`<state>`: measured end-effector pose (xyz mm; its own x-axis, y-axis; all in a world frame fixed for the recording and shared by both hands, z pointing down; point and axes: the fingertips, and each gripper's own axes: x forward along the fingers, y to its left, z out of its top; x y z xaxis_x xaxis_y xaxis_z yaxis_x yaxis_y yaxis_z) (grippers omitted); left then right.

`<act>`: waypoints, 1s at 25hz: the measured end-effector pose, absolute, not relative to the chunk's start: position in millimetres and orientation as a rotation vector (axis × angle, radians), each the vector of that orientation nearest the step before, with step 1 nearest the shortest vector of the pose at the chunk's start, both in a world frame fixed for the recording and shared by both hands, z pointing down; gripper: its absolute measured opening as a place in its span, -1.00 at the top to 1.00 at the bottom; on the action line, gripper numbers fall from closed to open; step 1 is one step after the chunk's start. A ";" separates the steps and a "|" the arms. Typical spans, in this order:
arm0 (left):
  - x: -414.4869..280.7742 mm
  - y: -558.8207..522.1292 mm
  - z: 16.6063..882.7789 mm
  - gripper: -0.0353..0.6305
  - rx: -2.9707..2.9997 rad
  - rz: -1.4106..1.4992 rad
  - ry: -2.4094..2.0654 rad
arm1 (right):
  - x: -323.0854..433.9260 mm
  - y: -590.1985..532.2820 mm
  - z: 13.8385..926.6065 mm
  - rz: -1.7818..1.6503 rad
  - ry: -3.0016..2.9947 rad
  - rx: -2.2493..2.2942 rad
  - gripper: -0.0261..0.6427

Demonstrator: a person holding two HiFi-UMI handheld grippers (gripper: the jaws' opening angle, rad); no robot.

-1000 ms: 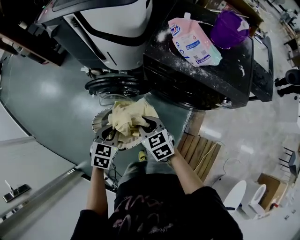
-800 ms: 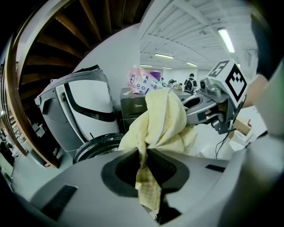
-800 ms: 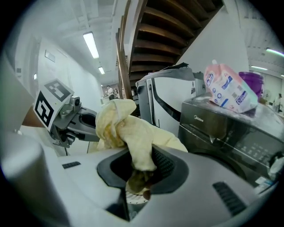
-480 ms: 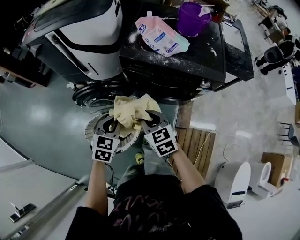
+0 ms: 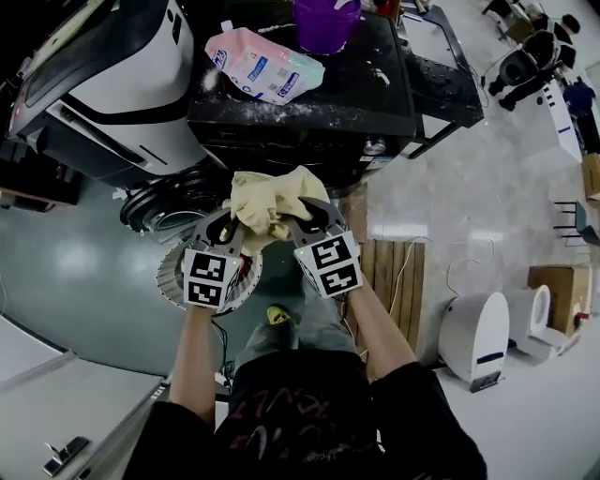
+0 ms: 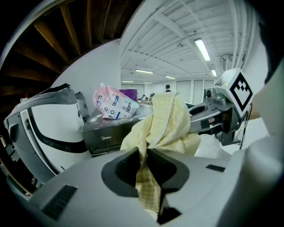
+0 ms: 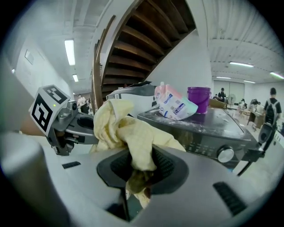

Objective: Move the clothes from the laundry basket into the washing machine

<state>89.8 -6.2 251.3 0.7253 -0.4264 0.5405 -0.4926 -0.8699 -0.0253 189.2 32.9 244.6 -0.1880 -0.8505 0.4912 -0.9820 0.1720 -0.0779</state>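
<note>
A pale yellow cloth (image 5: 272, 202) hangs bunched between both grippers, above the round grey laundry basket (image 5: 173, 281). My left gripper (image 5: 236, 225) is shut on its left part; the fabric (image 6: 166, 119) runs down between the jaws of my left gripper (image 6: 144, 153). My right gripper (image 5: 298, 223) is shut on the right part, with cloth (image 7: 124, 126) stuffed between the jaws of my right gripper (image 7: 140, 166). The black washing machine (image 5: 281, 150) stands just beyond the cloth, and its front (image 6: 106, 139) faces me. Its control knob (image 7: 225, 154) shows at the right.
On the machine's top lie a pink detergent pouch (image 5: 258, 67) and a purple bucket (image 5: 323, 19). A dark round door ring (image 5: 169, 204) sits at floor level to the left. A white and black appliance (image 5: 94, 84) stands far left. A wooden pallet (image 5: 394, 281) lies right.
Both grippers have lifted the yellow cloth up off the basket and carried it closer to the black washing machine. Their grip on it is unchanged.
</note>
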 end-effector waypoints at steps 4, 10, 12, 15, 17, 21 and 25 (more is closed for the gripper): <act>133.2 -14.3 263.2 0.70 2.817 0.848 -0.725 | 232.5 29.1 257.1 0.588 -2.090 1.808 0.67; 181.7 -31.4 287.5 0.70 2.781 0.838 -0.744 | 279.3 16.5 284.0 0.688 -2.075 1.876 0.67; 192.2 -36.5 296.5 0.70 2.763 0.843 -0.748 | 289.0 11.4 294.2 0.704 -2.071 1.863 0.67; 202.6 -45.2 309.9 0.70 2.735 0.844 -0.749 | 299.2 2.4 308.2 0.725 -2.068 1.837 0.67; 208.0 -50.9 318.9 0.70 2.721 0.831 -0.751 | 304.9 -3.1 317.0 0.738 -2.062 1.838 0.67; 215.1 -64.2 343.6 0.70 2.688 0.761 -0.771 | 310.9 -13.6 339.3 0.725 -2.040 1.873 0.67; 216.3 -73.8 375.7 0.70 2.653 0.688 -0.817 | 309.4 -19.5 370.1 0.684 -2.030 1.888 0.67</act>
